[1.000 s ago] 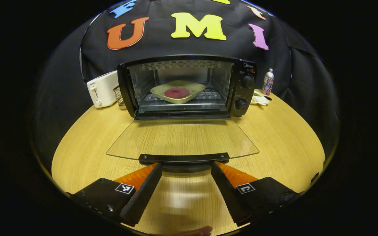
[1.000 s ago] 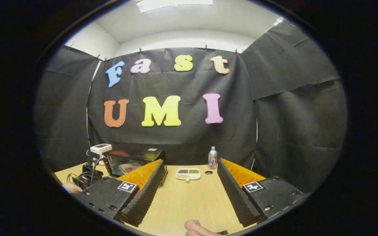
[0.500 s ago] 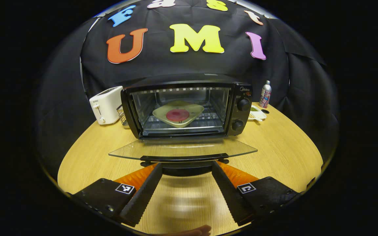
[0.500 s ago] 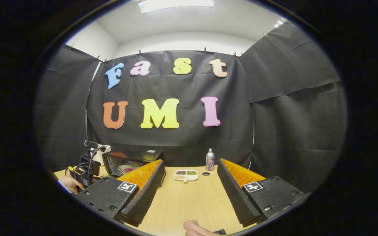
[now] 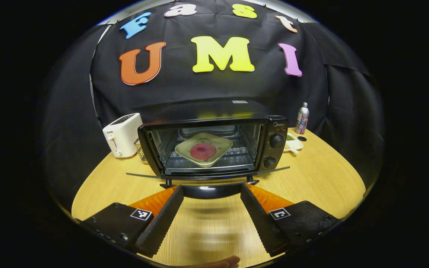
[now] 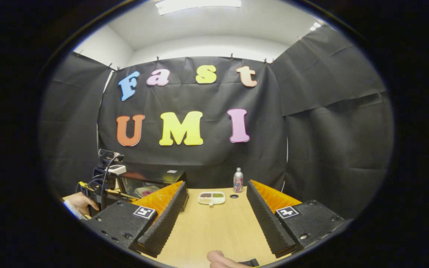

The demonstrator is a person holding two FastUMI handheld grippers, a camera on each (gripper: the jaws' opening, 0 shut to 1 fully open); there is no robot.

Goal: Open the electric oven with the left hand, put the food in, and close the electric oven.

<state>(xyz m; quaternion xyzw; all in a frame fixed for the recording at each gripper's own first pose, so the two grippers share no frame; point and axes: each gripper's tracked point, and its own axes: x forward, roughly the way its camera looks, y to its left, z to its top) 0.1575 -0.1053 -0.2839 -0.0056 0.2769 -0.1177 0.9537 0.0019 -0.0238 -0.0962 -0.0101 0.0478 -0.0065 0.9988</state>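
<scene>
The black electric oven (image 5: pixel 274 126) stands at the back of the wooden table (image 5: pixel 322 178). A pale square plate with a round red piece of food (image 5: pixel 203 150) lies on the rack inside. The glass door (image 5: pixel 143 175) is part way up and shows edge-on. Its black handle (image 5: pixel 209 181) rests across the tips of my left gripper (image 5: pixel 211 189), which is open. In the right gripper view, my right gripper (image 6: pixel 216 185) is open over bare table with nothing between its fingers. Far to its left are the oven (image 6: pixel 151 180) and a hand (image 6: pixel 78 203) holding the other gripper.
A white toaster (image 5: pixel 122 134) and a small wire rack (image 5: pixel 140 150) stand left of the oven. On the oven's right are a metal bottle (image 5: pixel 302 118) and a white divided dish (image 5: pixel 292 143). The right gripper view has the dish (image 6: pixel 211 197) and bottle (image 6: pixel 238 180) straight ahead.
The oven door has swung up from lying low and flat to edge-on, and my left gripper rose with its handle. The right gripper has hardly moved.
</scene>
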